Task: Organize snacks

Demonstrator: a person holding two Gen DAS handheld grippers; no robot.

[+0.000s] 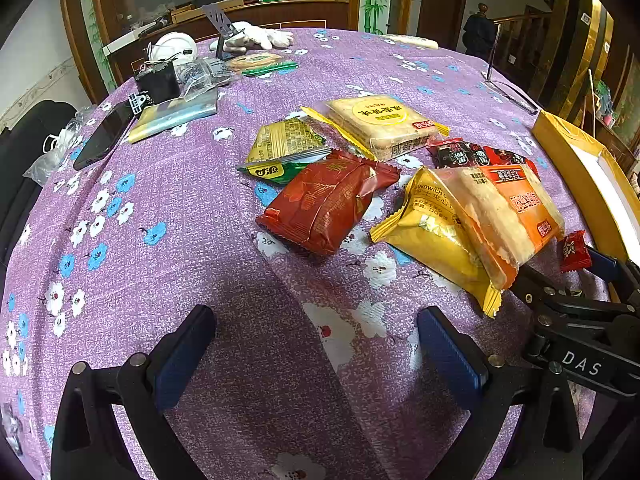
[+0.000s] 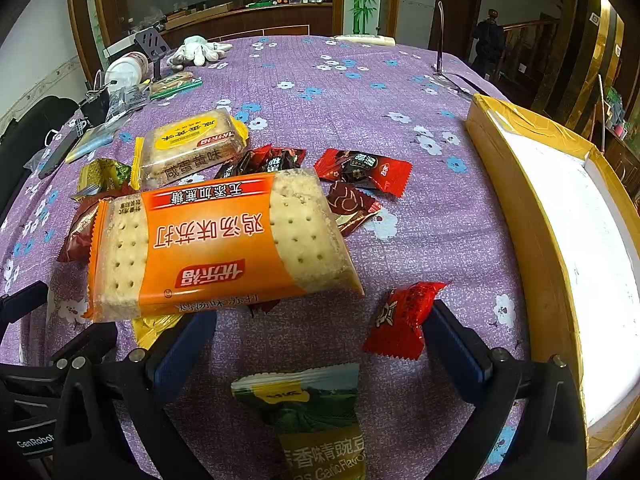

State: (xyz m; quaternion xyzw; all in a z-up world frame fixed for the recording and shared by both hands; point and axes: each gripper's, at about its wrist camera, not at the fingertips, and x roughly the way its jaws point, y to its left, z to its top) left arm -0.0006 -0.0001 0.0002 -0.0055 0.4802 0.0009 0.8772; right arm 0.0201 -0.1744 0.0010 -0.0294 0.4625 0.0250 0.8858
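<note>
While both grippers, left [image 1: 316, 356] and right [image 2: 320, 356], gape empty, snacks [image 1: 328, 204] lie left of the box [image 2: 560, 208].

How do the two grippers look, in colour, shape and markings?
Both grippers, left gripper and right gripper, have black angular frames with silver bolts and flat blue pads on the fingers. The right one, seen from the left camera, carries white letters "DAS". No sleeves or cables are visible.

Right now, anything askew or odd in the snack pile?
The orange cracker pack sits tilted, propped on the yellow pack rather than flat on the table. Nothing looks spilled or torn. Both grippers are open and empty.
</note>
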